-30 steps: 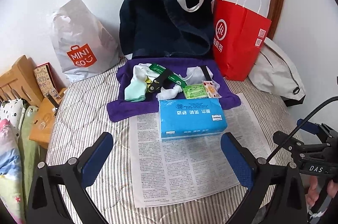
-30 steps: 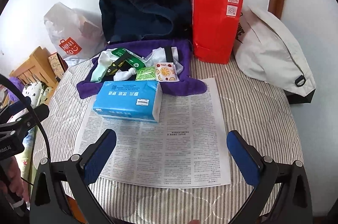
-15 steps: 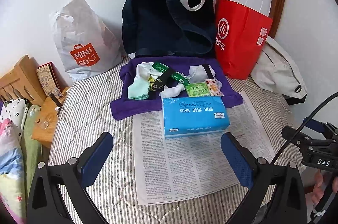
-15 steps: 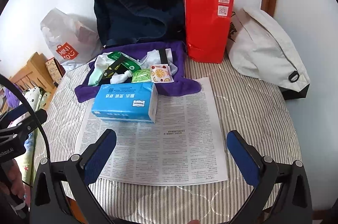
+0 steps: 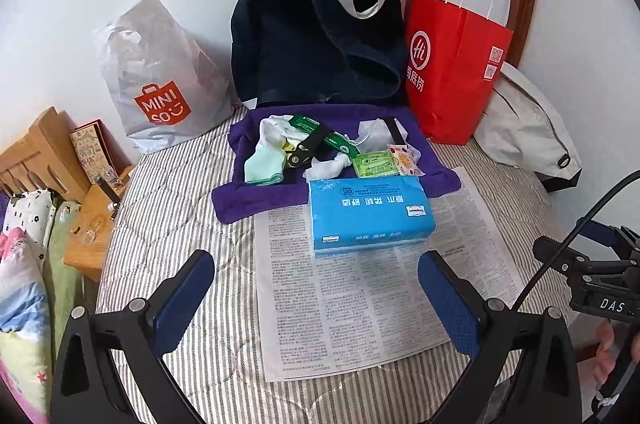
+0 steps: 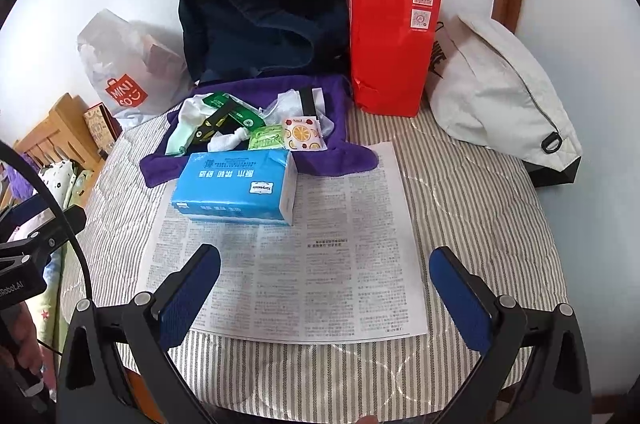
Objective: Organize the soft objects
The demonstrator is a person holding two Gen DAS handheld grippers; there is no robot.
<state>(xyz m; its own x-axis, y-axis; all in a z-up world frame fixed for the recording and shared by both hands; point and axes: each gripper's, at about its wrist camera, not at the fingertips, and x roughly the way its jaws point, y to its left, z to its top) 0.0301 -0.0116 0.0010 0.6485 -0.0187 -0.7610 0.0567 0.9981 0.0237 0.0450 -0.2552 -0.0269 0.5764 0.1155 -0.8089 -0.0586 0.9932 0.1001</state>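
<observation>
A blue tissue pack lies on a sheet of newspaper spread over a striped quilt. Behind it a purple cloth carries white and mint socks, green packets and a fruit-print sachet. My left gripper is open, low and in front of the tissue pack, empty. My right gripper is open over the newspaper, right of the pack, holding nothing.
Against the wall stand a Miniso plastic bag, a dark navy bag, a red paper bag and a cream fabric bag. A wooden rack and bedding sit at left.
Both grippers have drawn back and shifted slightly, so the scene sits a little farther and more to the right in the left view. Nothing on the quilt has moved.
</observation>
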